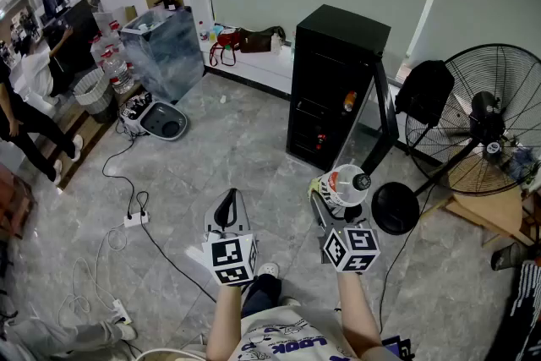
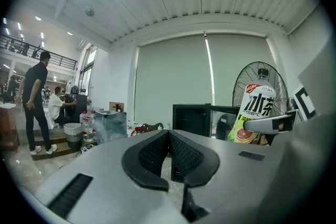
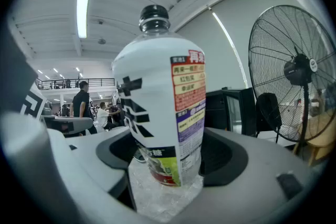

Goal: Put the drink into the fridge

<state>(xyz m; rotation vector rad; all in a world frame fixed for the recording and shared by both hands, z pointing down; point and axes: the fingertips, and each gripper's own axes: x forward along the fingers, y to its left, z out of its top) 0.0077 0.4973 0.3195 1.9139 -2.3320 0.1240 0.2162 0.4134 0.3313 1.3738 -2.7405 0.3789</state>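
Observation:
The drink is a white-labelled bottle (image 1: 347,183) with a black cap, upright between the jaws of my right gripper (image 1: 340,200), which is shut on it. In the right gripper view the bottle (image 3: 163,113) fills the middle, and the right gripper (image 3: 168,160) clasps its lower part. The black fridge (image 1: 336,84) stands ahead on the floor with its door (image 1: 382,110) swung open to the right. My left gripper (image 1: 226,209) is shut and holds nothing. From the left gripper view the left gripper (image 2: 169,150), the bottle (image 2: 255,113) and the fridge (image 2: 192,119) all show.
A big floor fan (image 1: 478,118) stands right of the fridge, its round base (image 1: 395,208) close to my right gripper. A power strip with cables (image 1: 135,218) lies on the floor to the left. A grey bin (image 1: 165,46), water bottles and people (image 1: 25,118) are at far left.

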